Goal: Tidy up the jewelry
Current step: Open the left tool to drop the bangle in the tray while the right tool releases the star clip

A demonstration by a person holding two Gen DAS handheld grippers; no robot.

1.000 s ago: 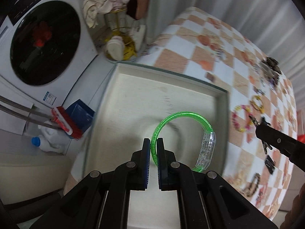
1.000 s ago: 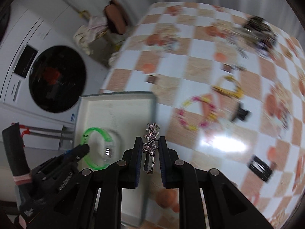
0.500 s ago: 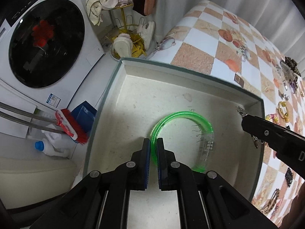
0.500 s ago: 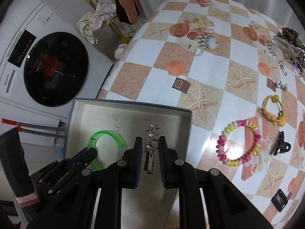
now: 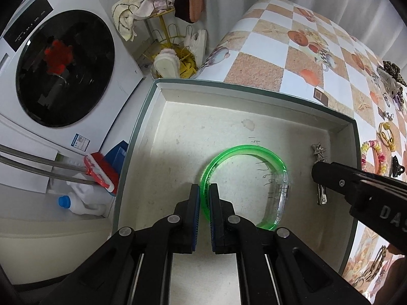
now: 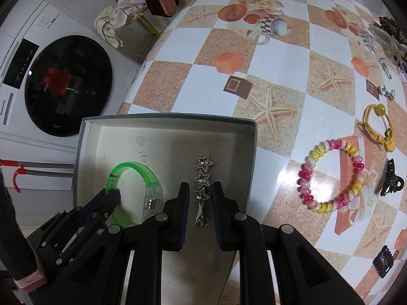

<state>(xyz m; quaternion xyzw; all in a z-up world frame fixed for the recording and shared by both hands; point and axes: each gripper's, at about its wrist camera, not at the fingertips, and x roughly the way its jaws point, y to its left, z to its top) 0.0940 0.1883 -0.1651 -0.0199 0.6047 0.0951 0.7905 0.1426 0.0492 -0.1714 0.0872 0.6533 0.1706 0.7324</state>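
Both hands are setting pieces down into the tray (image 5: 352, 137), which is sitting at the edge of the table (image 6: 279, 81). The left gripper (image 5: 202, 198) is pinching the green bracelet (image 5: 244, 150), which seems to be resting on the tray floor. The right gripper (image 6: 199, 198) is opening, the star hair clip (image 6: 203, 175) lying loose between its jaws. Next, I judge, the left needs to release and both should lift clear, then fetch the bead bracelet (image 6: 330, 175).

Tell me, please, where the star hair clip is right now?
The star hair clip lies inside the grey tray, right of the green bangle, between the opening jaws of the right gripper; in the left wrist view it sits near the tray's right wall.
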